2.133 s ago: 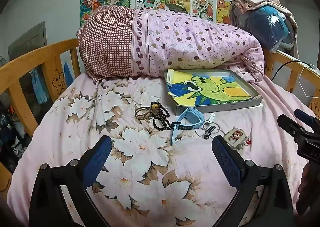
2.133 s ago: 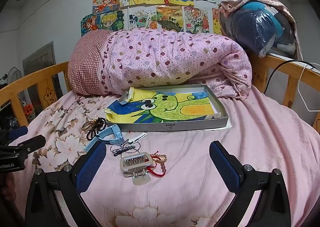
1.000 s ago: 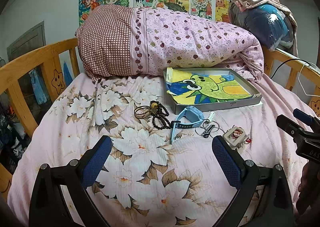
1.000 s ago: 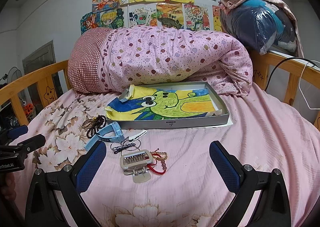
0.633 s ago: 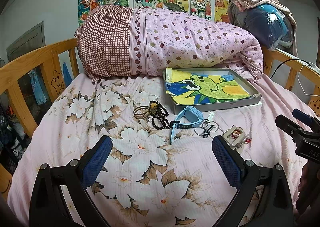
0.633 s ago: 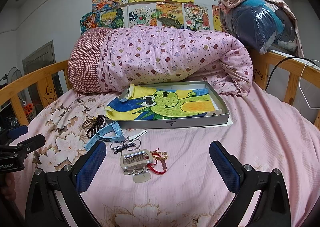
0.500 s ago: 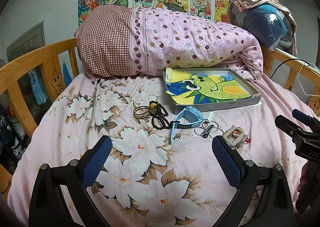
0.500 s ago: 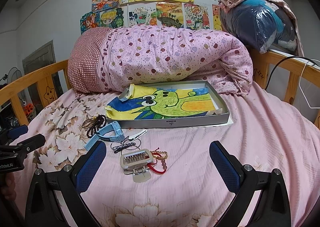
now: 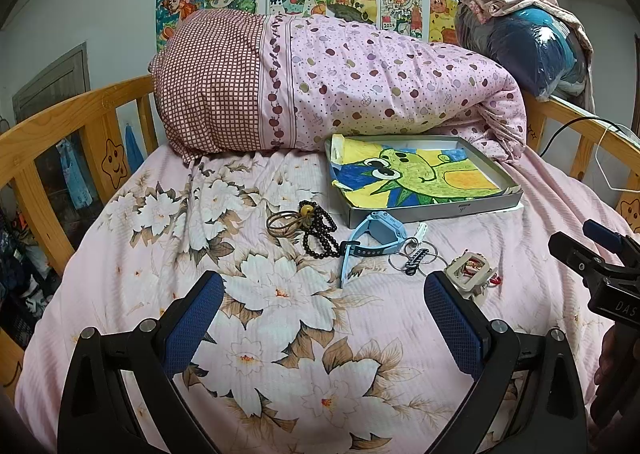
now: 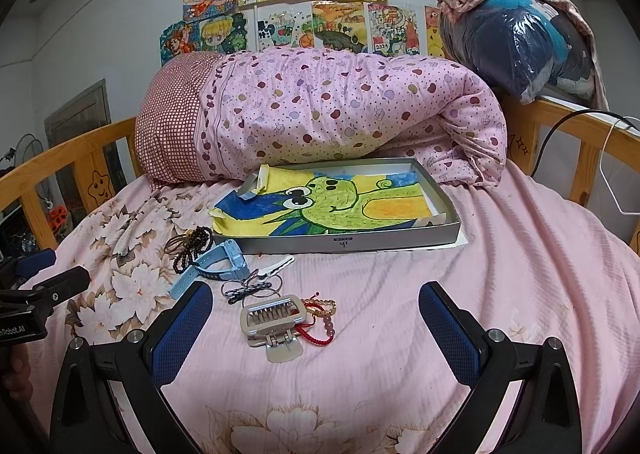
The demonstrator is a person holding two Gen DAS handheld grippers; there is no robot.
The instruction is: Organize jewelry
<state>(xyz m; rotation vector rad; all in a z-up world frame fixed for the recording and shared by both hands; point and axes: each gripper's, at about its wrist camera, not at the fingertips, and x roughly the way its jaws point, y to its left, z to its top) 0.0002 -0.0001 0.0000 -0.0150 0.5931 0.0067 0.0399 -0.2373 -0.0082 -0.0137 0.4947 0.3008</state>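
the jewelry lies in a loose line on the bed [image 10: 520, 254], all of it on the near side of the grey tray [image 10: 344, 244] that holds a green-and-yellow drawing. taking the tray as the landmark: off its near left corner sit the dark bead bracelet [image 9: 320, 228] and a brown hair tie [image 9: 282, 223]; just in front of that corner is the blue watch [image 10: 218, 266], its strap running down and to the left; in front of the tray's left half lie the key rings [image 10: 252, 288], and nearer the cameras than those, the silver hair clip [image 10: 274, 320] with a red cord bracelet [image 10: 320, 324] touching its right side.

the right gripper [image 10: 316, 330] is spread wide and holds nothing. the hair clip and red cord bracelet lie straight ahead of it, a little left of centre between its blue pads, with the clip's long side across the line of approach. the left gripper [image 9: 324, 322] is equally wide and empty, and points at bare floral sheet; the watch and beads lie ahead of it, toward the tray, while the clip sits by its right pad.

so the right one is nearer the clip and red bracelet, the left nearer the beads and watch. whether the red cord is caught in the clip or only lies against it is hard to tell.
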